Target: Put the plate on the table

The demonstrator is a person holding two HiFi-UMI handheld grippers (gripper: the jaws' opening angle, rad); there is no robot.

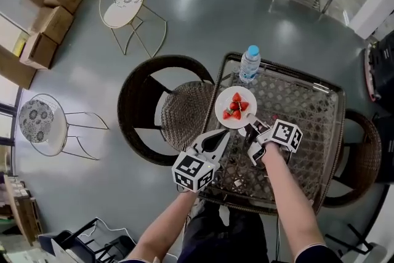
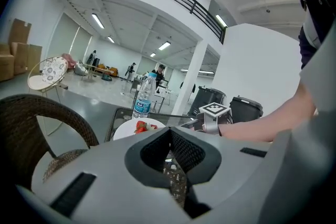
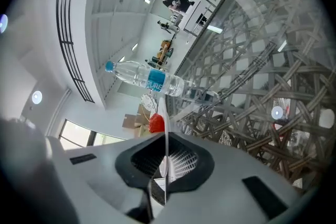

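A white plate (image 1: 236,106) with several strawberries (image 1: 236,106) is over the near-left part of the glass-topped wicker table (image 1: 308,114). My right gripper (image 1: 252,127) is shut on the plate's near rim. In the right gripper view the plate (image 3: 165,160) runs edge-on between the jaws, with a strawberry (image 3: 156,123) beside it. My left gripper (image 1: 220,136) hovers just left of the plate, shut and holding nothing. In the left gripper view the plate (image 2: 126,128) lies beyond the jaws, and the right gripper's marker cube (image 2: 215,111) is to its right.
A water bottle (image 1: 249,63) stands on the table just beyond the plate. A dark wicker chair (image 1: 161,109) sits at the table's left, another (image 1: 363,157) at its right. Two wire chairs (image 1: 126,0) and cardboard boxes (image 1: 52,3) stand farther left.
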